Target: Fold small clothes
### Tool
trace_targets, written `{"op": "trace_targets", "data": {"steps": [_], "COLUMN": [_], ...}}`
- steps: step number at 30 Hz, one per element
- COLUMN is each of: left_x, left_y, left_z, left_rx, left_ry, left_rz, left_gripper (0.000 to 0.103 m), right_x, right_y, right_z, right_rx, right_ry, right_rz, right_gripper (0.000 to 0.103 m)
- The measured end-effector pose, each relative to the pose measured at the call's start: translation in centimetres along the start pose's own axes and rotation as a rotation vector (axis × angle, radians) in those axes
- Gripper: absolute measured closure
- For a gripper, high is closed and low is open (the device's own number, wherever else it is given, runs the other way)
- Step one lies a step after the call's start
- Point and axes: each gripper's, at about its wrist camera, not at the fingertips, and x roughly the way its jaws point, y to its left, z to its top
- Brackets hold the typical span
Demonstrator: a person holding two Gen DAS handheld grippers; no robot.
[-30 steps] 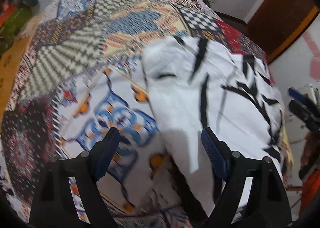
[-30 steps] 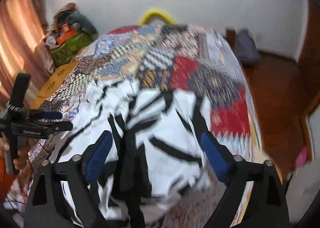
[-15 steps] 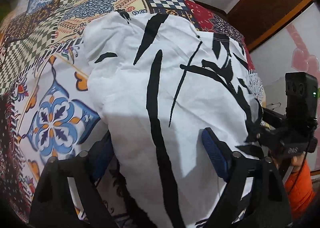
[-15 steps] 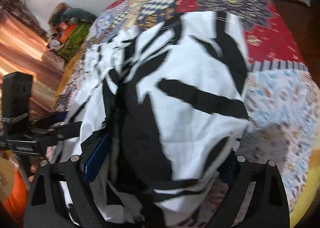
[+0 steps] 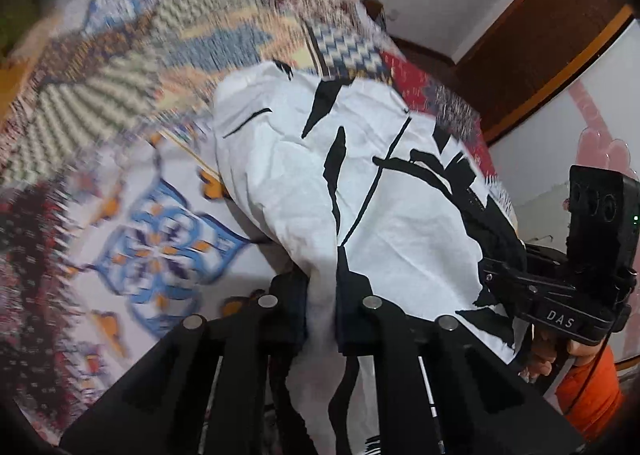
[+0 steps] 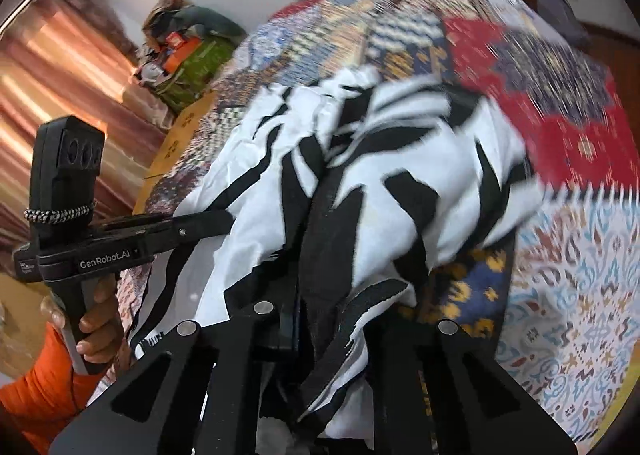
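- A patchwork bedspread (image 5: pixel 132 127) covers the bed: zigzag, chequered and red panels at the far end, and a white panel with a blue and orange floral medallion at the near left in the left wrist view. It is blurred in both views.
- The white garment with black brush-stroke print (image 5: pixel 360 191) lies on the near right part of the bedspread, its near edge lifted off the surface at both corners.
- The left gripper (image 5: pixel 320 319) is clamped on a bunched fold of the garment's near left edge, with the fingers drawn close together on the cloth.
- The right gripper (image 6: pixel 320 319) is likewise closed on the garment's near edge, pinching a black-trimmed fold; cloth hangs down between its fingers.
- In the right wrist view the left gripper's body reads "GenRobot.AI"; in the left wrist view the right gripper's (image 5: pixel 560 295) body reads "DAS". Each is held by a hand on an orange-sleeved arm.
- A green bag (image 6: pixel 192 67) stands far left beside the bed, stuffed with crumpled items, among them an orange packet whose print is too small to read.
- Coppery curtains (image 6: pixel 60 87) hang at the left.
- A brown wooden door (image 5: pixel 540 35) stands at the far right.
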Motion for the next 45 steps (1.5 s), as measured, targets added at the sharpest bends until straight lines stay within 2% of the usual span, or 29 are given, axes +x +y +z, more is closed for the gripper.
{"op": "trace_targets", "data": {"steps": [5,10,14,18,21,25,29,33,36,39,41,45], "left_x": [-5.9,-11.5,-14.9,-17.3,-17.3,-15.7,-12.2,-8.7,-6.9,-7.0,-7.9,-10.6], "left_y": [1.9,5.6,9.3,13.9,17.1,21.5,25.2,27.1,27.8,27.5,27.1,26.4], "left_z": [0.2,0.9,0.9,-0.1,-0.9,-2.2,-3.5,-4.8,-5.6,-6.3,-6.6,-6.6], "left_rx": [0.0,-0.018,-0.049,-0.089,-0.126,-0.178,-0.212,-0.246,-0.255,-0.234,-0.208,-0.187], "left_ry": [-0.122,-0.225,-0.28,-0.3,-0.284,-0.223,-0.132,-0.054,-0.026,-0.045,-0.062,-0.109], "left_rz": [0.043,0.101,0.149,0.175,0.17,0.162,0.151,0.144,0.165,0.207,0.259,0.326], "left_gripper": [0.093,0.093,0.093,0.093,0.093,0.093,0.093,0.091,0.082,0.071,0.066,0.06], "right_x": [-0.1,0.2,1.9,4.8,7.7,11.9,15.9,19.4,19.7,18.6,17.4,14.8], "right_y": [4.6,9.6,13.7,17.3,19.4,20.5,19.7,18.5,18.1,18.0,17.9,18.4], "right_z": [2.0,4.0,5.2,6.2,6.4,5.7,4.6,3.5,2.9,2.2,2.1,2.6], "right_rx": [-0.08,-0.144,-0.205,-0.237,-0.26,-0.247,-0.219,-0.207,-0.234,-0.296,-0.335,-0.393], "right_ry": [-0.059,-0.106,-0.121,-0.103,-0.067,-0.001,0.081,0.175,0.203,0.202,0.185,0.119], "right_rz": [0.024,0.071,0.091,0.128,0.142,0.153,0.136,0.072,0.028,-0.022,-0.052,-0.108], "right_gripper": [0.093,0.093,0.093,0.093,0.093,0.093,0.093,0.089,0.084,0.076,0.072,0.072]}}
